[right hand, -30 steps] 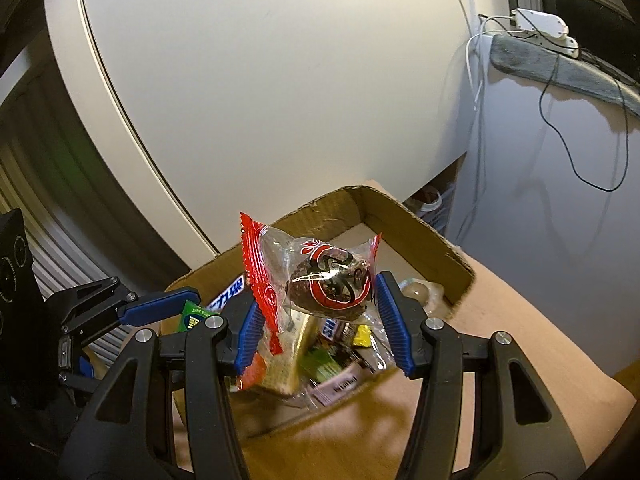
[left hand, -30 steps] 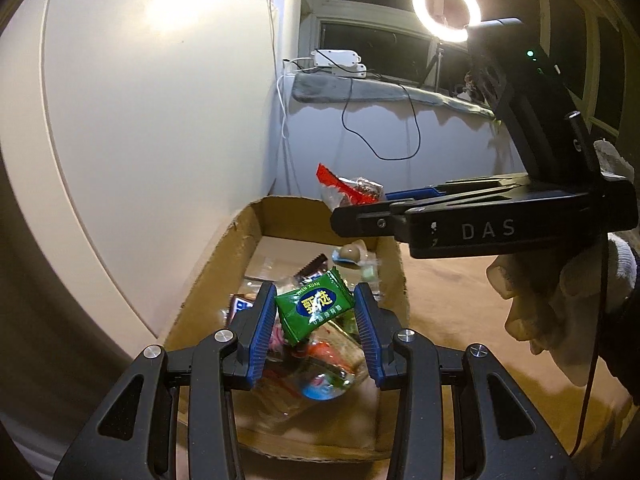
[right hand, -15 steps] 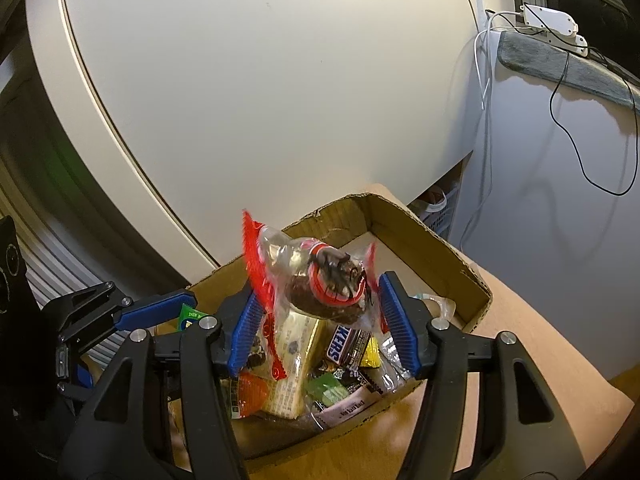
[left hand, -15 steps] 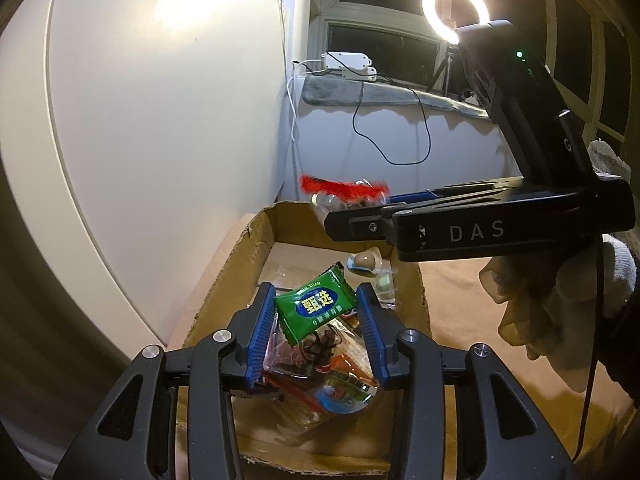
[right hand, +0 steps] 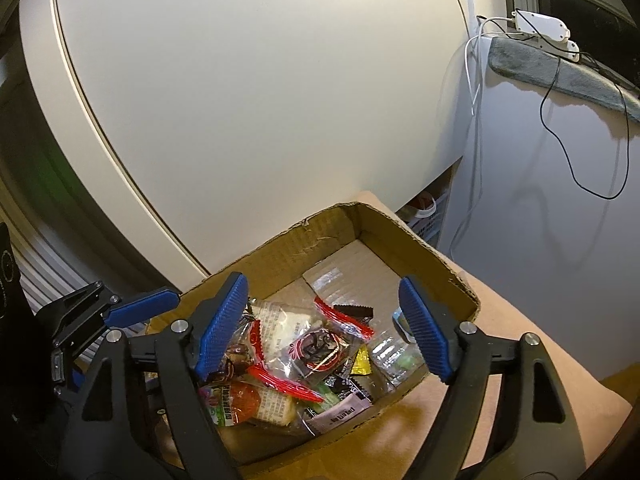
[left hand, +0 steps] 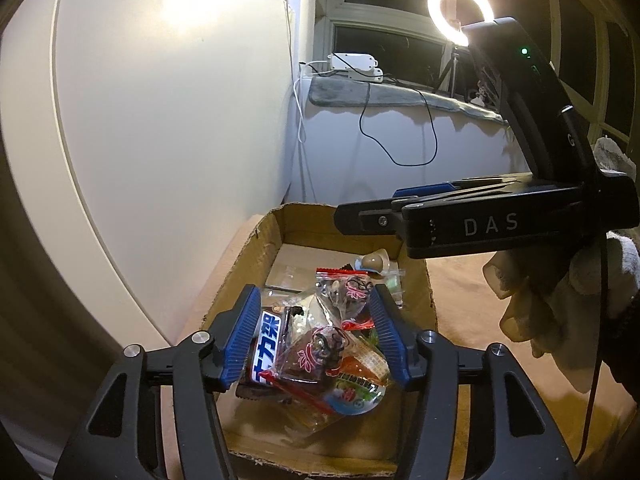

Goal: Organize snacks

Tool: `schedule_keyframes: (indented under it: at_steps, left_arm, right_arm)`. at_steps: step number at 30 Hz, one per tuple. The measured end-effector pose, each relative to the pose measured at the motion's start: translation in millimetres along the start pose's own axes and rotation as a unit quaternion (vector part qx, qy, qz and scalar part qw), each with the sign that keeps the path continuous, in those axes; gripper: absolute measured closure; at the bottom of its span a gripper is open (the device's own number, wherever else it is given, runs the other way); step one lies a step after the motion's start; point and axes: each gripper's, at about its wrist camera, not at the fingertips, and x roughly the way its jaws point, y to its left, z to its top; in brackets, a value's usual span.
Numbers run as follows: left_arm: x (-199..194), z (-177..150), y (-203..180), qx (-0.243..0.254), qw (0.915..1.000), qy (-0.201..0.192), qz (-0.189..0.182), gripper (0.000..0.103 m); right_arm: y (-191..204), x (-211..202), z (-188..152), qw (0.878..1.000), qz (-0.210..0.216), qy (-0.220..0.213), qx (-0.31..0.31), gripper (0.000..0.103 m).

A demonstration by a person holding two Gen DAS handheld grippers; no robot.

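A shallow cardboard box (left hand: 256, 248) (right hand: 332, 232) holds a heap of wrapped snacks. My left gripper (left hand: 316, 340) is open and empty above the near end of the box, over a white-and-blue bar (left hand: 268, 352) and a clear red-edged packet (left hand: 316, 356). My right gripper (right hand: 324, 324) is open and empty above the box. Under it lies a clear packet with red edges and a dark sweet (right hand: 320, 348). The right gripper also shows from the side in the left wrist view (left hand: 400, 204). The green packet is out of sight.
A white cabinet door (left hand: 160, 120) stands close along the box's left side. The box sits on a tan surface (left hand: 472, 312). A white wall with dangling cables (right hand: 560, 168) is behind. A ring light (left hand: 460, 12) glows at the back. A gloved hand (left hand: 560, 300) holds the right gripper.
Both grippers have opened. The green packet has left my left gripper and the red-edged packet has dropped from my right gripper into the box.
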Motion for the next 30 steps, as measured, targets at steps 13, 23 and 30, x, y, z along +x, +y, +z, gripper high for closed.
schedule_keyframes:
  at_steps: [13, 23, 30]
  left_arm:
    - [-13.7, -0.3, -2.0, -0.003, 1.0, -0.004, 0.008, 0.034]
    - [-29.7, -6.3, -7.9, -0.007, 0.9999, -0.005, 0.013, 0.032]
    - [-44.9, -12.4, -12.3, -0.012, 0.9997, -0.009, 0.019, 0.032]
  right_arm:
    - [3.1, -21.5, -3.7, 1.0, -0.018, -0.014, 0.003, 0.012]
    - [15.5, -46.8, -17.4, 0.999, -0.035, -0.027, -0.011, 0.012]
    - [24.5, -68.6, -34.9, 0.998, -0.045, -0.04, -0.021, 0.012]
